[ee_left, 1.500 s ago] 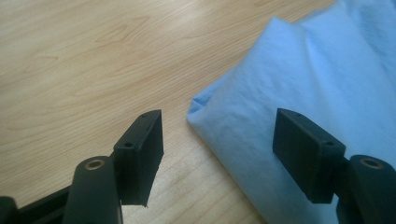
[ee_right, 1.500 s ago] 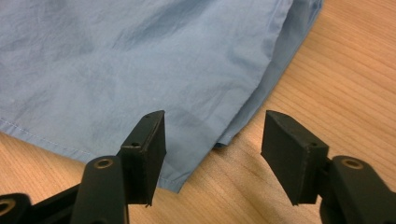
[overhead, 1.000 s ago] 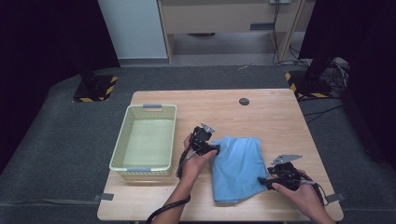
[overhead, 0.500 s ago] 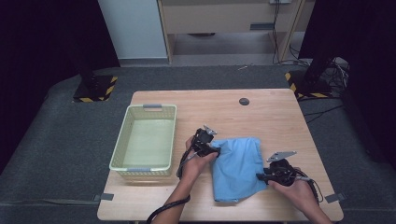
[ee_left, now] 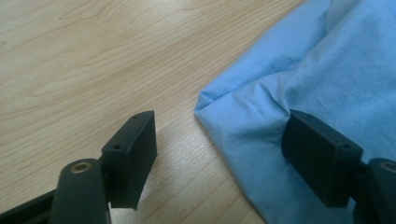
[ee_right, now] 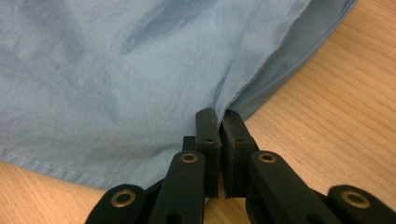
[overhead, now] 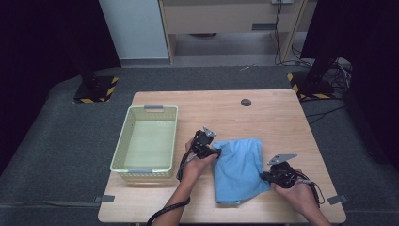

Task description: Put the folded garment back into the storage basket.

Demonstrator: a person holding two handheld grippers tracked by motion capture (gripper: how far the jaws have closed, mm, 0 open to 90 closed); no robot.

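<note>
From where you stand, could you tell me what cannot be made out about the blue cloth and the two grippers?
- Blue cloth: how many layers, hidden by its own top fold in the high view.
- Right gripper: jaws together at the cloth's edge; the cloth between them is hidden by the jaws in the right gripper view.
- Left gripper: one jaw touches cloth; the left gripper view's edge cuts off the rest.
- Small dark disc: too small to identify.

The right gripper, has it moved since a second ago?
Yes. The right gripper has slid left along the table, toward the green basket, and now pinches the edge of the blue cloth.
</note>
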